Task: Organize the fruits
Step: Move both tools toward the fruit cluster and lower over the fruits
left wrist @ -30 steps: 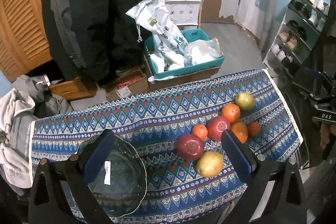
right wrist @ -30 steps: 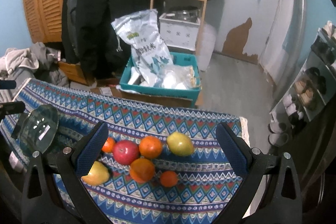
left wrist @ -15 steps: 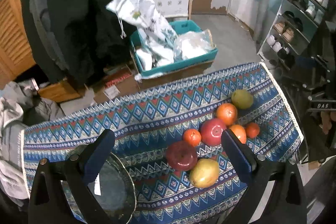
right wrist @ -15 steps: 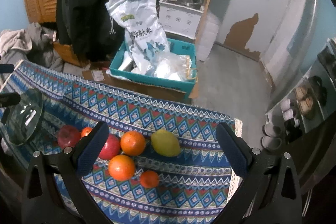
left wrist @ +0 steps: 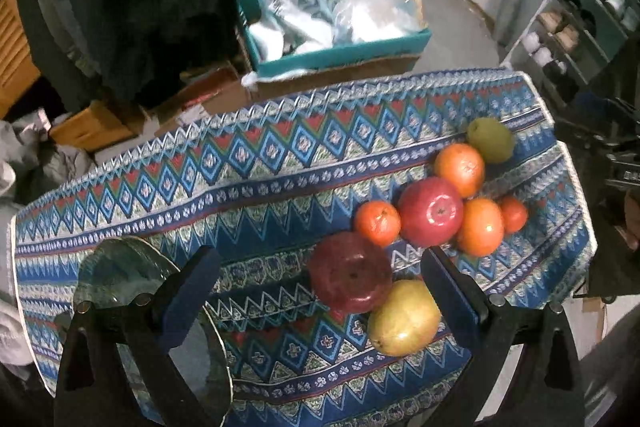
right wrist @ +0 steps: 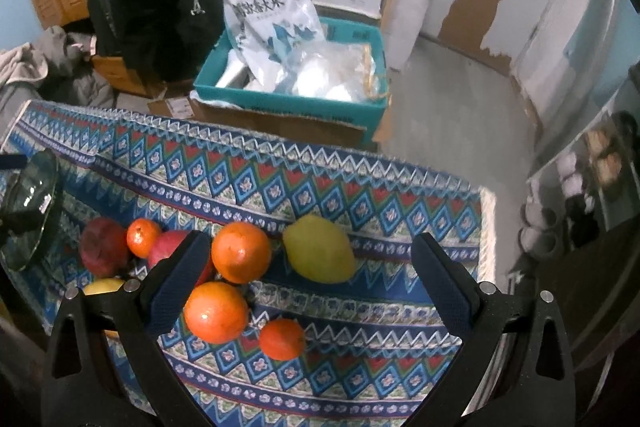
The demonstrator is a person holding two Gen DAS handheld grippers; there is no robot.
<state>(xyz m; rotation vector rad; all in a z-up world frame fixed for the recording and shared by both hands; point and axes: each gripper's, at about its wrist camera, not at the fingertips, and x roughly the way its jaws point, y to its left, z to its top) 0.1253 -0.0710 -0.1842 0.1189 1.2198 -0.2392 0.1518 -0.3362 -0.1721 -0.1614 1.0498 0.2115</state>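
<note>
Between the wide-open fingers of the left hand-held gripper [left wrist: 316,291], gripping nothing: dark red apple [left wrist: 350,277] and yellow pear [left wrist: 404,319], touching each other, just off the right finger. Glass plate [left wrist: 120,275] tucked under the left finger, holding no fruit. Same story for the right hand-held gripper [right wrist: 308,275], spread wide and holding nothing, hanging over the far-right end of the pile: green-yellow pear [right wrist: 320,249], two big oranges [right wrist: 240,257] and one small mandarin [right wrist: 282,339] sitting between its fingers, second red apple [right wrist: 172,247] half hidden behind its left finger.

Fruit count, all loose on the patterned-cloth surface [left wrist: 240,179], right-hand side: two red apples, two pears, two large oranges, two small mandarins, eight total, bunched close with most touching a neighbour.

Further out on the floor past the surface: teal crate [right wrist: 288,103] on top of cardboard, stuffed with a white printed rice bag [right wrist: 260,3] standing up and a clear plastic bag [right wrist: 336,71] beside it. Shoe rack [left wrist: 580,19] off to the right.
</note>
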